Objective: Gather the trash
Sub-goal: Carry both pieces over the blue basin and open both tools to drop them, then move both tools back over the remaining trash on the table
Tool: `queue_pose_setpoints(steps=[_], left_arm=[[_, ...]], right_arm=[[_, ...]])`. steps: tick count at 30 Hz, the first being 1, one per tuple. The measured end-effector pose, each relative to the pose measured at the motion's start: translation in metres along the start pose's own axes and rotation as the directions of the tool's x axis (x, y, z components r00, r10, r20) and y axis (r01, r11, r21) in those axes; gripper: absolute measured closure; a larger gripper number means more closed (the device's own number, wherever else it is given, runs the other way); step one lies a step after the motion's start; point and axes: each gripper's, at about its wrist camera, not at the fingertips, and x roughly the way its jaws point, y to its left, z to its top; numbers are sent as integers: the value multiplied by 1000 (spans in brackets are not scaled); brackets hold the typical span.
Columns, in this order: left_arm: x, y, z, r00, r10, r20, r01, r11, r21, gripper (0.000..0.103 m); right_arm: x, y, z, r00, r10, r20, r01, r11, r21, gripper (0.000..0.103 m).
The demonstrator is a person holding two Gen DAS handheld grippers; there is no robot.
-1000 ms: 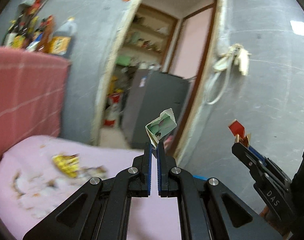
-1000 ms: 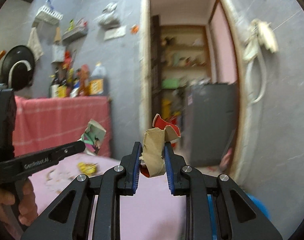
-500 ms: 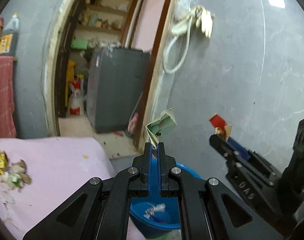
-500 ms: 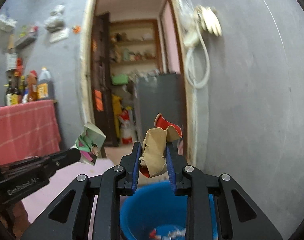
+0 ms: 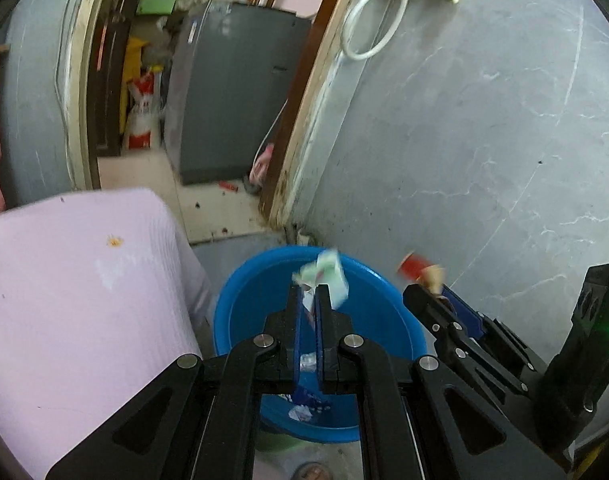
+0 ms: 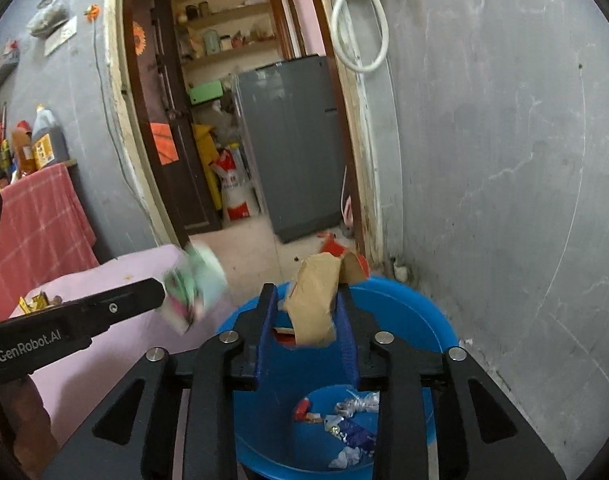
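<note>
My left gripper (image 5: 309,289) is shut on a green and white wrapper (image 5: 324,274) and holds it above a blue bucket (image 5: 244,300). The wrapper is blurred; it also shows in the right wrist view (image 6: 194,290). My right gripper (image 6: 306,294) is shut on a brown and red crumpled paper (image 6: 314,302) above the same bucket (image 6: 424,320). Several scraps of trash (image 6: 344,424) lie at the bucket's bottom. The right gripper shows in the left wrist view (image 5: 428,280) just right of the left one.
A table under a pink cloth (image 5: 72,280) stands left of the bucket, with yellow wrappers (image 6: 36,302) on it. A grey wall (image 5: 484,140) is close on the right. An open doorway (image 6: 240,120) leads to a grey fridge (image 6: 292,144).
Both grippers have swung right from the table and tilted down. They now hang over the blue bucket, each still holding its piece of trash.
</note>
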Motion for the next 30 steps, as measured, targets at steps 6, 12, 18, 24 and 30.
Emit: queue_pose_setpoints(steps=[6,12,18,24,30], left_arm=[[4,11,-5,999,-10,-46,8,999,-36,95],[-25,22,-3,1000,12,20,-11,998,-59,77],[-73,40,3,988,74,134,-64,995,-76,43],[-134,61,4,944,169,284,-157,986,-64,2],[-181,81,-6,894,254,368,-242,967,-80,2]], right_arm=[[3,-5,-2,1000,6,-26,-6,1000,14,70],[-15,-3,6,998,16,54,-17,1000,18,55],[-44,17,21,987,51,155,-50,999,-9,35],[-70,49,34,966,116,229,-104,993,-60,15],[-91,84,41,936,184,301,-165,983,-86,0]])
